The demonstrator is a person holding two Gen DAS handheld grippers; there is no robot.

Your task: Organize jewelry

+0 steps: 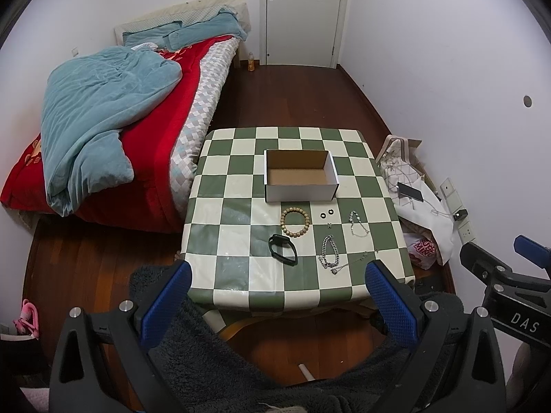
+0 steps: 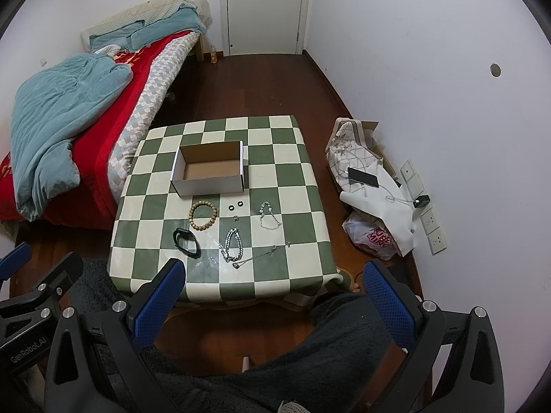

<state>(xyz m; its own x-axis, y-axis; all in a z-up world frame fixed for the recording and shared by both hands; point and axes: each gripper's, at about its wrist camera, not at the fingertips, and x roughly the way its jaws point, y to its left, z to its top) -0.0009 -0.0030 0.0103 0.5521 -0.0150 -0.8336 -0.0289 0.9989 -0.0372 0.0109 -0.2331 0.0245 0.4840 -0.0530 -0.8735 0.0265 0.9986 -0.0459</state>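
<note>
- Left claw [image 1: 277,282]: fingers wide apart, holding nothing, hovering off the near edge of the bench [image 1: 241,275]. All the jewelry lies ahead of it, the box [image 1: 300,191] farther ahead still, with nothing in it.
- Band [image 1: 283,249]: black, ahead and just left of centre of the left claw. It looks springy; pinched on one side, it could flip out.
- Beads [image 1: 295,222]: beyond the band, just before the box. Round beads may roll off the pads.
- Rings [image 1: 327,214]: two small dark ones right of the beads. Very low and small, so a claw may scrape the cloth and miss.
- Chains [image 1: 329,253]: ahead-right of the left claw, heaped with a thin one crossing. Lifting one likely drags the other.
- Bracelet [image 1: 356,225]: silver, rightmost, lying alone.
- Right claw [image 2: 275,280]: also spread and holding nothing, short of the bench edge; the chains lie just ahead of it.
</note>
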